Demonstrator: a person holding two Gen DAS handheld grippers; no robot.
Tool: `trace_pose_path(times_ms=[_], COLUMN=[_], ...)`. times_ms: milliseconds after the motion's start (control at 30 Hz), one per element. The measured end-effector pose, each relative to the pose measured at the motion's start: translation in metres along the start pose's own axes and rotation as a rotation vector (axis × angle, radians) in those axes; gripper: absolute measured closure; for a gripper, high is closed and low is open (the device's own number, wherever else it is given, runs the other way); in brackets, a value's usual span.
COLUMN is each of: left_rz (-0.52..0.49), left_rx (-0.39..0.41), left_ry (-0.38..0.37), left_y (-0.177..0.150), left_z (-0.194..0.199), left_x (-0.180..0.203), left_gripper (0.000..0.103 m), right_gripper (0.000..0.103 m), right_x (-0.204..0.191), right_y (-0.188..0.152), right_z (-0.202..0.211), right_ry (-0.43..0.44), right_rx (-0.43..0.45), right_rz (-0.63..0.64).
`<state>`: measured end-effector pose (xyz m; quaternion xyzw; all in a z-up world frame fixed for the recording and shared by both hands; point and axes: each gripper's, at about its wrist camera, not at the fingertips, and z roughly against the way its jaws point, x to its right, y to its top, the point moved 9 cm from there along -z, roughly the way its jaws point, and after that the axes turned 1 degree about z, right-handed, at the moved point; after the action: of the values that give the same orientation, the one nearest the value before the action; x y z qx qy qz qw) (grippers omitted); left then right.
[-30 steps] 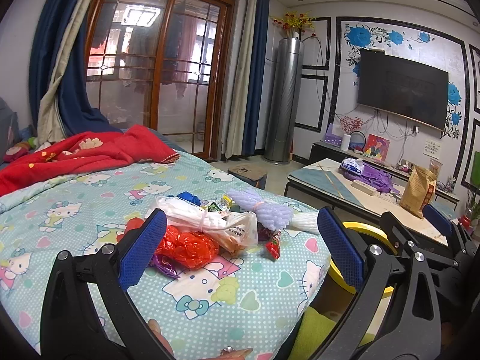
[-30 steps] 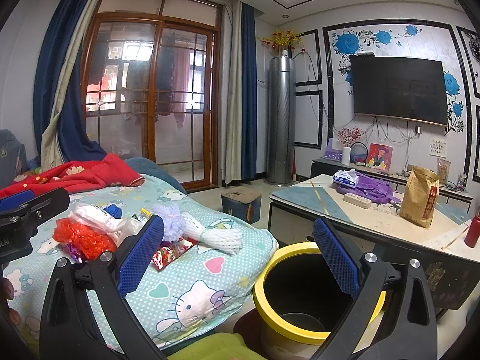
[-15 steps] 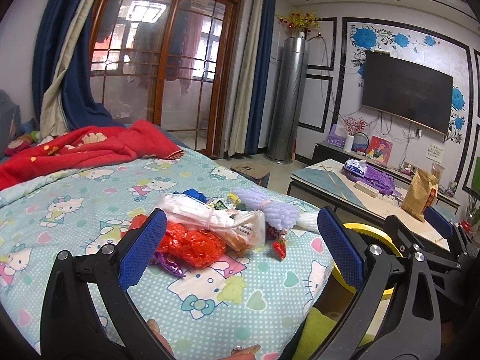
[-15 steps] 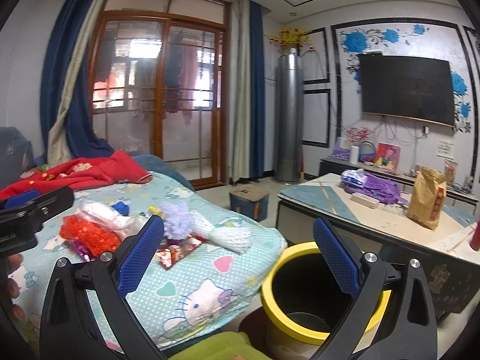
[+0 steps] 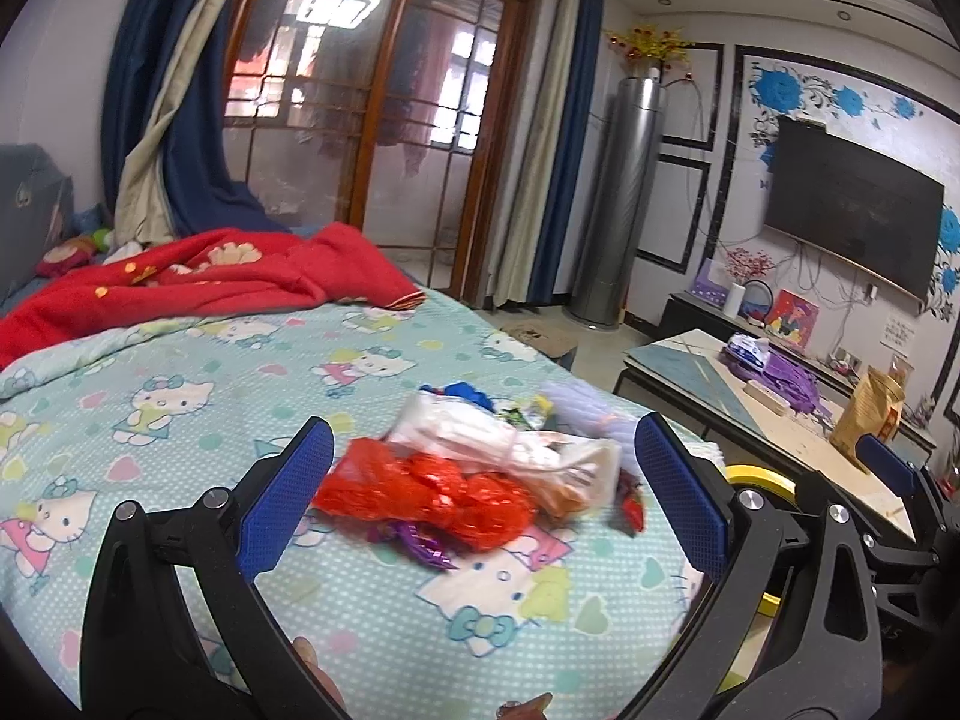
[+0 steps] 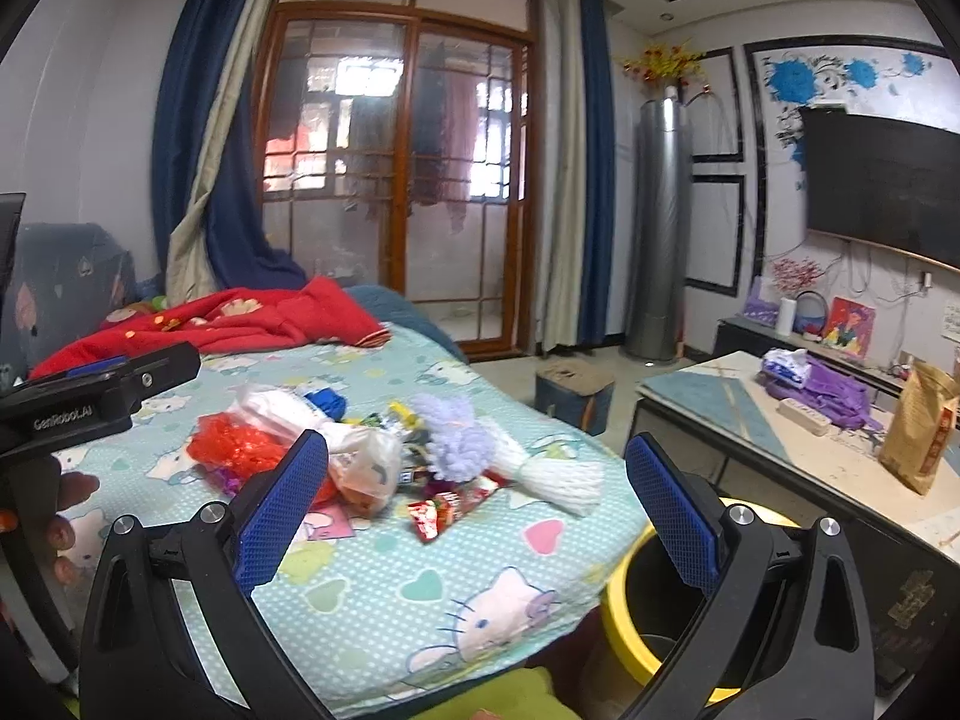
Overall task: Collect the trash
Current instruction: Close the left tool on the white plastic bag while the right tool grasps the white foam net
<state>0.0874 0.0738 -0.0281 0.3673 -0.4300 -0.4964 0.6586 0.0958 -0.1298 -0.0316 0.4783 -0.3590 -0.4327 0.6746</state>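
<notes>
Two hand-held grippers, both yours, both with fingers spread wide and nothing between the blue pads. Your left hand-held gripper (image 5: 483,489) hangs over the near side of the bed (image 5: 180,396), its gap framing the trash pile. Your right hand-held gripper (image 6: 477,501) sits above the bed's near right corner, and its view also catches the left tool's black body at the left edge. Trash lies heaped on the cartoon-cat sheet toward the right edge of the bed: a red mesh bag (image 5: 426,495) nearest you, a white plastic bag (image 5: 510,450) lying across and touching its far side, a lilac foam net (image 6: 453,438) beside that, a white foam net (image 6: 552,474) closest to the right edge, and a red snack wrapper (image 6: 447,510) flat on the sheet just in front of the nets. Small scraps between them are too blurred to name. A yellow-rimmed bin (image 6: 624,612) stands on the floor right against the bed's near right corner, open-topped. A red blanket (image 5: 198,282) is bunched along the bed's far edge. Across the room, a counter (image 6: 840,468) carries a brown paper bag (image 6: 921,432).
</notes>
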Motion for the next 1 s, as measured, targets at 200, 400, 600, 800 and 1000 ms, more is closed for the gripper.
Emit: trace_pose_path(times_ms=[200, 400, 600, 800, 1000], left_rz=[0.057, 0.027, 0.031, 0.049, 0.101], left_rx=[-0.041, -0.108, -0.212, -0.33, -0.43], left_ry=[-0.051, -0.066, -0.09, -0.081, -0.094], left_y=[0.009, 0.021, 0.019, 0.003, -0.012], left_z=[-0.012, -0.036, -0.072, -0.109, -0.134], left_x=[-0.023, -0.031, -0.036, -0.039, -0.041], left_gripper=[0.011, 0.011, 0.011, 0.011, 0.011], right_gripper=[0.006, 0.006, 0.007, 0.012, 0.021], right_x=[-0.011, -0.013, 0.003, 0.011, 0.013], right_y=[0.003, 0.004, 0.005, 0.001, -0.017], right_z=[-0.023, -0.058, -0.087, -0.114, -0.14], right_ry=[0.062, 0.076, 0.061, 0.066, 0.087], right_rx=[-0.05, -0.115, -0.157, -0.215, -0.312], right_rz=[0.012, -0.004, -0.053, -0.075, -0.103])
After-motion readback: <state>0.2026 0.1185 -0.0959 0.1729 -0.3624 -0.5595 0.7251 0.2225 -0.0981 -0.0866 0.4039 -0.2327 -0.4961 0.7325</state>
